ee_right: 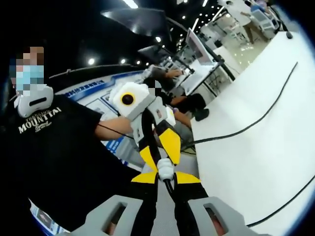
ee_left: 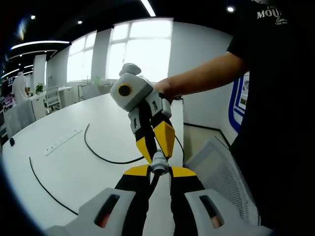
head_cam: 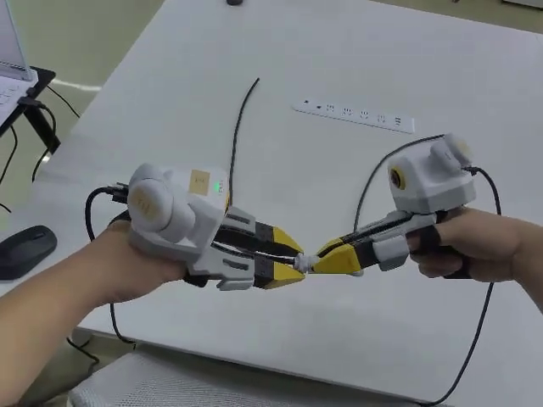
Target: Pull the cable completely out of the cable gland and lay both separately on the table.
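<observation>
the gland (head_cam: 303, 264) hangs above the table (head_cam: 356, 51), the left gripper (head_cam: 294, 261) and right gripper (head_cam: 321, 257) both clamped on it tip to tip, with the cable (ee_left: 154, 181) running through it. a black shirt (ee_right: 42, 147) reads "mountai" in the right gripper view and "mou" in the left gripper view.

Pale cable gland (head_cam: 301, 264) midair, black cable (ee_right: 170, 187) through it (unseparated)
</observation>
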A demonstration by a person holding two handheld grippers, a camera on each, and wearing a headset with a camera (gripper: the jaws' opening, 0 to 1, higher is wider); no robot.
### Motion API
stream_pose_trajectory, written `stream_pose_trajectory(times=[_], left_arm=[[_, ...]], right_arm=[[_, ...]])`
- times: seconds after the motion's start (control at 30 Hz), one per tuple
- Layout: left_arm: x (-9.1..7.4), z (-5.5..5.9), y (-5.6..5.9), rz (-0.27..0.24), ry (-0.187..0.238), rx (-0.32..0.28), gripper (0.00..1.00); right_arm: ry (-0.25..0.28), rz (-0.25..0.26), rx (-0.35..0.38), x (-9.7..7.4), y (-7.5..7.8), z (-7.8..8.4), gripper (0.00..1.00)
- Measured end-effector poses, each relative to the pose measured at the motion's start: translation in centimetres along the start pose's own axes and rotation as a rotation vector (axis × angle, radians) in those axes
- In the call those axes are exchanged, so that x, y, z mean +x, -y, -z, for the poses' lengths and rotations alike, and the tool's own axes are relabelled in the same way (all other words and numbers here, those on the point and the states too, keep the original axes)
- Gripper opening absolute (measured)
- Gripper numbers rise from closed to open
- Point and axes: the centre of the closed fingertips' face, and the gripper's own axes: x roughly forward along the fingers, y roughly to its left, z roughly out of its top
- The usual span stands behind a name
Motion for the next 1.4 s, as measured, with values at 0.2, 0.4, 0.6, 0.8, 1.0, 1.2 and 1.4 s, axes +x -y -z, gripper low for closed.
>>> stream_pose_trajectory(times=[0.2, 0.4, 0.6, 0.8, 1.0, 1.2, 1.4], left_arm=[[-0.4, 0.0, 0.5, 0.012, 0.023, -0.069, 0.14], [-0.5, 0.1, 0.9, 0.027, 0.026, -0.111, 0.15], [-0.6, 0.2, 0.8, 0.055, 0.032, -0.176, 0.15], [-0.5, 0.6, 1.0, 0.082, 0.01, -0.185, 0.15], [-1.0, 0.5, 0.7, 0.087, 0.023, -0.229, 0.15], [-1.1, 0.3, 1.1, 0.086, 0.028, -0.175, 0.15], [-1.1, 0.3, 1.2, 0.081, 0.013, -0.073, 0.15]], right_arm=[[-0.028, 0.116, -0.177, 0.3, -0.3, 0.0, 0.05], [-0.045, 0.225, -0.34, 0.6, -0.4, 0.2, 0.06], [-0.085, 0.352, -0.557, 0.7, -0.2, 0.5, 0.06], [-0.179, 0.487, -0.762, 0.8, 0.0, 0.9, 0.06], [-0.225, 0.599, -0.865, 1.0, -0.1, 0.4, 0.06], [-0.216, 0.627, -0.849, 1.0, -0.3, 0.3, 0.07], [-0.15, 0.594, -0.746, 0.7, -0.3, 0.3, 0.08]])
